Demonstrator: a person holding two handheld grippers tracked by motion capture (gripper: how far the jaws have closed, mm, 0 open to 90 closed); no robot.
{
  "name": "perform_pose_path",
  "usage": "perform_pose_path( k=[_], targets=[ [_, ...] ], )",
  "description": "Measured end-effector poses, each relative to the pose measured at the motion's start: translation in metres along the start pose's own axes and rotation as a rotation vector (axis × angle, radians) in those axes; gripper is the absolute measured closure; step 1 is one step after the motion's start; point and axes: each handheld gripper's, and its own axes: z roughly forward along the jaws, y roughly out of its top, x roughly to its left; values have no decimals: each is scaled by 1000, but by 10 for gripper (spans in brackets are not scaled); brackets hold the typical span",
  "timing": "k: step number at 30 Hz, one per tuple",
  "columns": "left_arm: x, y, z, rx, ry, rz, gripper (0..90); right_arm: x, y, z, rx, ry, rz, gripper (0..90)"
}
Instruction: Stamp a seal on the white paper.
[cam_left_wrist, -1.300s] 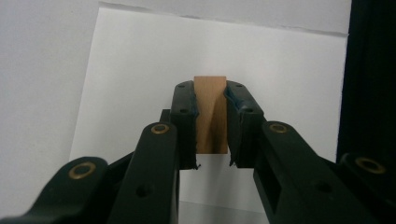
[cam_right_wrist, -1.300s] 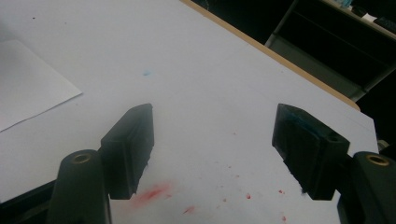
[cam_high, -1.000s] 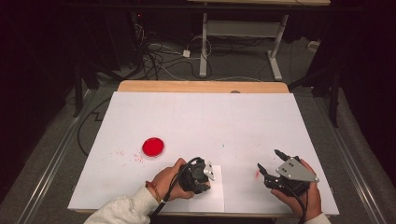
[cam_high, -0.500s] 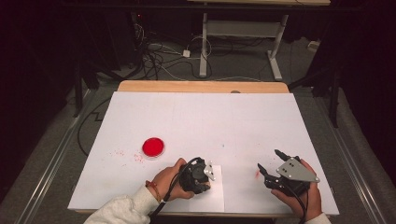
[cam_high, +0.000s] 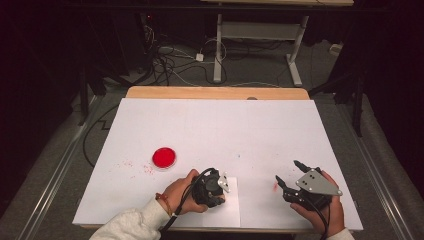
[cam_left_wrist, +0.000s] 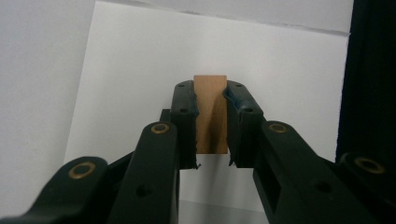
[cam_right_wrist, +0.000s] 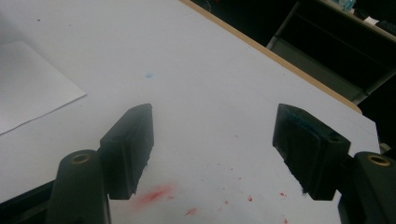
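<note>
The wooden block (cam_left_wrist: 211, 114) sits clamped in the left gripper (cam_high: 212, 186) over a paper sheet (cam_high: 227, 210) at the table's (cam_high: 215, 125) near edge, unmoved since a second ago. The right gripper (cam_high: 290, 176), near the right corner, is likewise unmoved, jaws apart and empty above red smears (cam_right_wrist: 156, 193). A red dish (cam_high: 164, 157) lies toward the left edge. Cables (cam_high: 165, 62) cross the dark floor beyond.

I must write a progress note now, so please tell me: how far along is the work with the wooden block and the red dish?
Done: the left gripper is shut on the small rectangular wooden block, above the small white paper sheet.
In hand: the block is held there; no mark on that sheet is visible.
Left: the round red dish sits apart, untouched. The right gripper is open, holding nothing, over red smears.
</note>
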Motion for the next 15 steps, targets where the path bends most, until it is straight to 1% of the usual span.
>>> perform_pose_path(
  k=[9,10,13,15],
  targets=[
    [-2,2,0,19,18,13,739,0,0,-1,1,0,3,299],
    [-3,2,0,13,17,6,739,0,0,-1,0,1,4,299],
    [-1,1,0,7,10,0,739,1,1,0,-4,2,-2,298],
    [-3,1,0,7,20,3,738,0,1,-1,-4,0,1,298]
  ],
)
